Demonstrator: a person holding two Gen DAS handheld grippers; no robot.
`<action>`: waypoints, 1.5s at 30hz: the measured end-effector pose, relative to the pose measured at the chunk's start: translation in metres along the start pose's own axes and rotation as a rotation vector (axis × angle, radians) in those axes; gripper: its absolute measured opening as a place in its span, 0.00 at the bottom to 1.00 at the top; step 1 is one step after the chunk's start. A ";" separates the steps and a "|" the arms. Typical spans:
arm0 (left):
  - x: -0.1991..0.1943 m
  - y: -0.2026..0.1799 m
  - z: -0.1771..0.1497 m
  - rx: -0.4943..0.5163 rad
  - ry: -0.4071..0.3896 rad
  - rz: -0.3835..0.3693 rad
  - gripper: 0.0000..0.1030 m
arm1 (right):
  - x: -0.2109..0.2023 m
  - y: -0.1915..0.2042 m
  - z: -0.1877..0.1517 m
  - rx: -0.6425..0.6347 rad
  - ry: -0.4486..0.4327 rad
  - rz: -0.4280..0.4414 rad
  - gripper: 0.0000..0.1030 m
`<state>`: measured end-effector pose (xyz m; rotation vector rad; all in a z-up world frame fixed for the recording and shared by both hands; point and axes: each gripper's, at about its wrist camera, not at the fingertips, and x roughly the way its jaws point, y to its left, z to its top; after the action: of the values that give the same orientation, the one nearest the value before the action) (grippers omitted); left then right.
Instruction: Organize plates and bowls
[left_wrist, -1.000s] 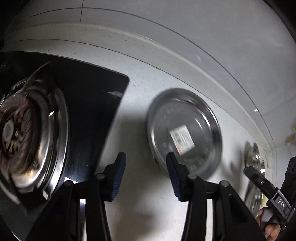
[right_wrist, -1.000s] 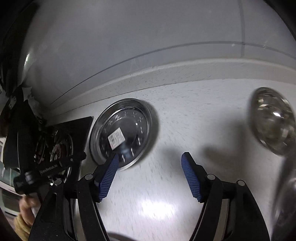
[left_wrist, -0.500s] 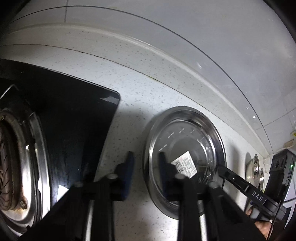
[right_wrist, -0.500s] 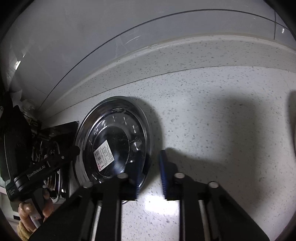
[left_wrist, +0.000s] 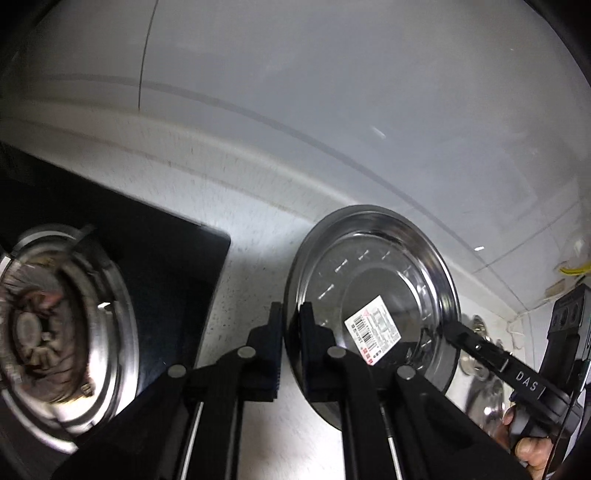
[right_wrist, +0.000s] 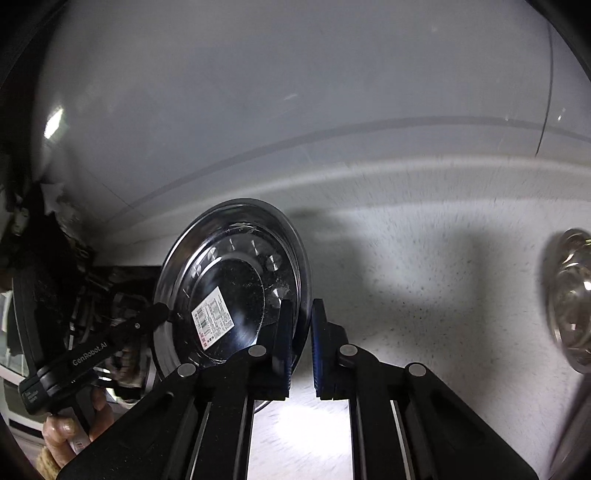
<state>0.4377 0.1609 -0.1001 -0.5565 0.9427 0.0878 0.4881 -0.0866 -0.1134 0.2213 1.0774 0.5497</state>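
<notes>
Clamping opposite rims, the left gripper (left_wrist: 290, 332) and the right gripper (right_wrist: 301, 332) are holding the round shiny steel plate with a barcode sticker (left_wrist: 373, 295) above the white speckled counter (right_wrist: 424, 280), beside the black gas stove (left_wrist: 155, 266).

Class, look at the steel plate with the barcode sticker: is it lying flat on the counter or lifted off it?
Lifted and tilted: the steel plate hangs clamped at opposite rims by the left gripper and right gripper.
</notes>
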 end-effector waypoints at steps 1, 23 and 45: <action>-0.015 -0.005 -0.001 0.010 -0.011 -0.007 0.07 | -0.011 0.004 0.000 -0.003 -0.012 0.003 0.08; -0.181 -0.007 -0.218 0.166 0.091 -0.056 0.09 | -0.183 0.029 -0.197 -0.077 -0.025 -0.038 0.09; -0.102 0.017 -0.294 0.102 0.212 0.008 0.08 | -0.126 -0.053 -0.286 0.079 0.134 -0.063 0.09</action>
<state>0.1535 0.0484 -0.1622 -0.4739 1.1493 -0.0125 0.2088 -0.2241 -0.1723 0.2209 1.2338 0.4713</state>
